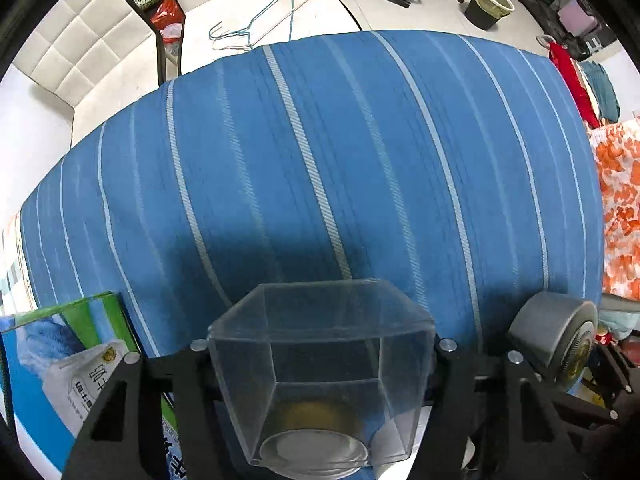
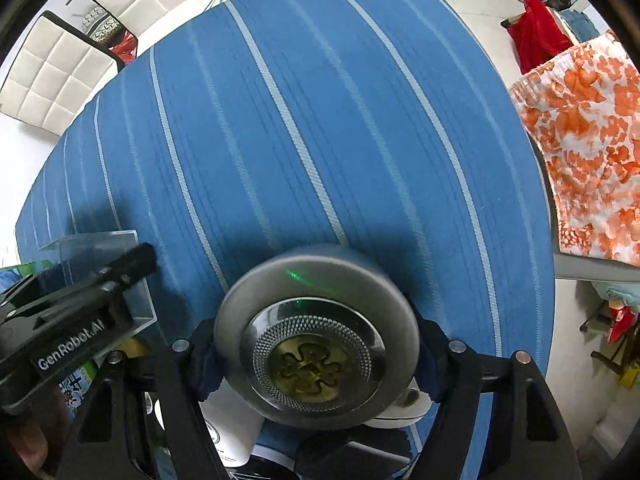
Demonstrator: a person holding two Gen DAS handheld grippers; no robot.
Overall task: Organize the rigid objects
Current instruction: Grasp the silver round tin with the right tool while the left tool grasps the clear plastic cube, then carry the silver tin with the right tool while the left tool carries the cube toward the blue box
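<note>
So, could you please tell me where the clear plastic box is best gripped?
Across two opposite flat side walls of the clear plastic box, coming straight down from above. Its walls are flat and roughly parallel, and the left gripper already straddles it this way, fingers on either side.

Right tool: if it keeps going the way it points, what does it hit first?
The right tool is shut on the grey round tin, which leads. Past it lies the blue striped cloth, most likely first contact. How far off is unclear.
</note>
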